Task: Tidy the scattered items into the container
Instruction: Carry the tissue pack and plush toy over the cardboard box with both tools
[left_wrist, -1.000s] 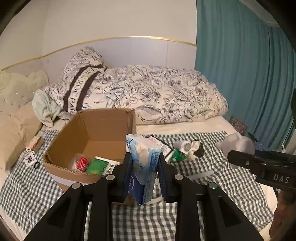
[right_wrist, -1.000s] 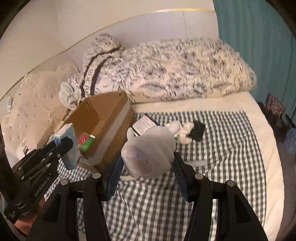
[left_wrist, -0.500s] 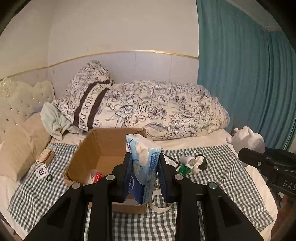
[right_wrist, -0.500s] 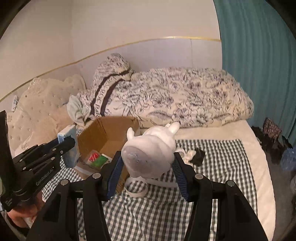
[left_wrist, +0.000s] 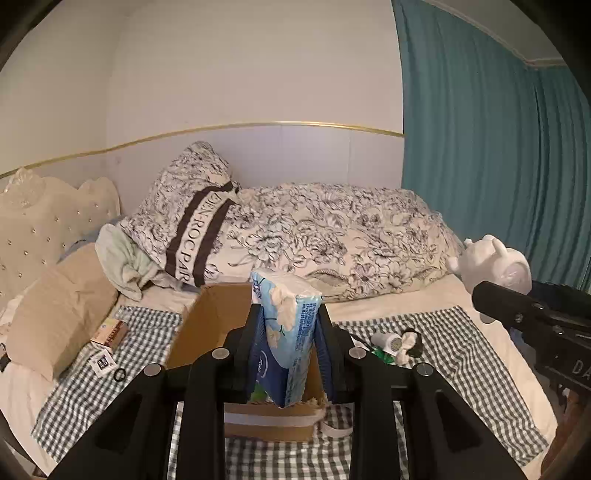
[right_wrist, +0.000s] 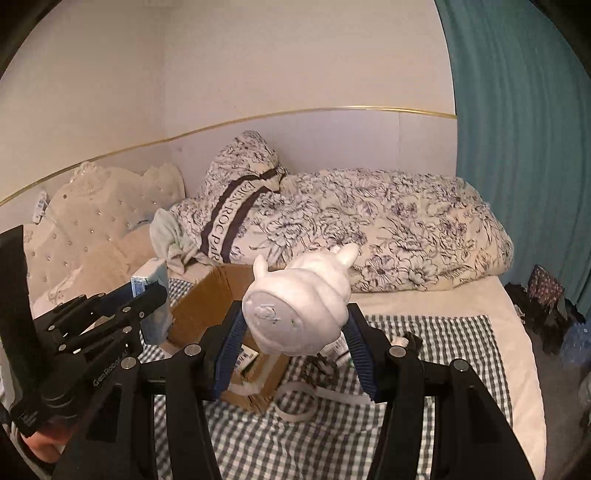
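Left wrist view: the left claw (left_wrist: 286, 354) is clenched on an upright blue tissue pack (left_wrist: 291, 325), held above the open cardboard box (left_wrist: 207, 332) on the bed's checked cloth (left_wrist: 461, 362). The right claw (right_wrist: 295, 347) grasps a white plush toy (right_wrist: 299, 314) beside and above that box.

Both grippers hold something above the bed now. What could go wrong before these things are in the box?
1. The round white toy sits between only the tips of the right gripper; it may slip out.
2. The tissue pack in the left gripper is soft and could sag free.
3. Both grippers are near one box and may collide over it.
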